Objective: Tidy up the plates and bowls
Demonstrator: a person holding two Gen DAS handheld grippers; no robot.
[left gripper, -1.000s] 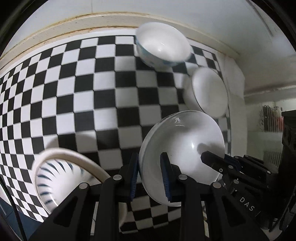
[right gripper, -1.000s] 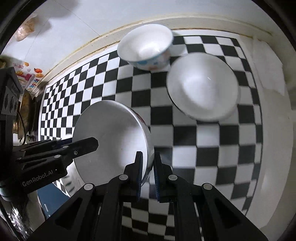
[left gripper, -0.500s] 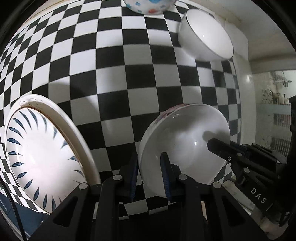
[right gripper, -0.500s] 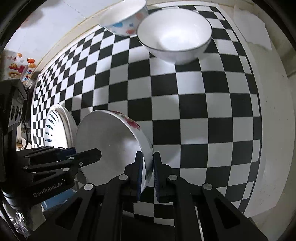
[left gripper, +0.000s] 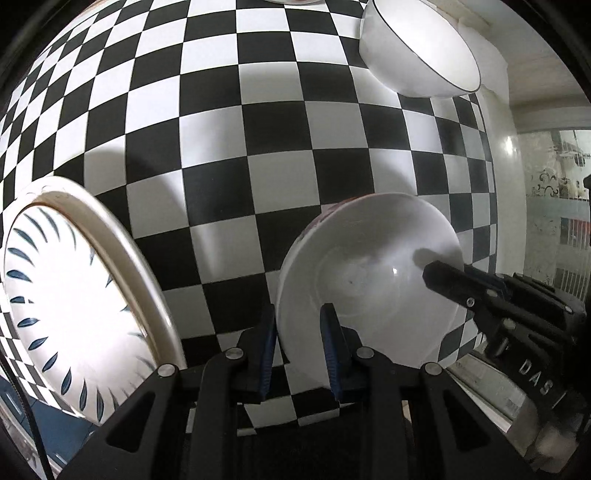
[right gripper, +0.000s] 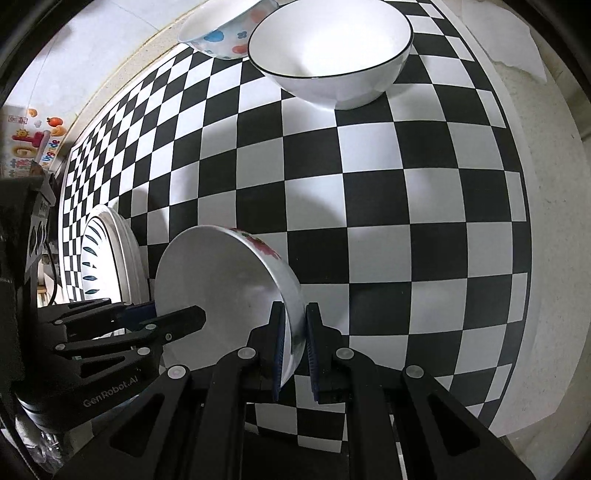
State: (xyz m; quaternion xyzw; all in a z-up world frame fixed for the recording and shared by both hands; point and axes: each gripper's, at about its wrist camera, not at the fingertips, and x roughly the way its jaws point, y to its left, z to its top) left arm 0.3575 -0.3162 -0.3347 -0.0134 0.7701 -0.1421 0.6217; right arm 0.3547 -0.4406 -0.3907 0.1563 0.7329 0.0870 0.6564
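Left gripper, right gripper clamped

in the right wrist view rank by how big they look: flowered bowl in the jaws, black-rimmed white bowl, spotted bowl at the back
1. Flowered bowl, though it is nearest the camera, so its lead over the next is unsure.
2. Black-rimmed white bowl, close in apparent size.
3. Spotted bowl, smallest, but partly cut off by the frame edge.

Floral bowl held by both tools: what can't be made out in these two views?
- Floral bowl: whether its base touches the checkered cloth; the bowl's own body hides it in both views.
- Its outer pattern: only a strip shows in the right wrist view.
- Spotted bowl: cut off by the top edge.
- Blue-patterned plate: partly cut off at the left edge.
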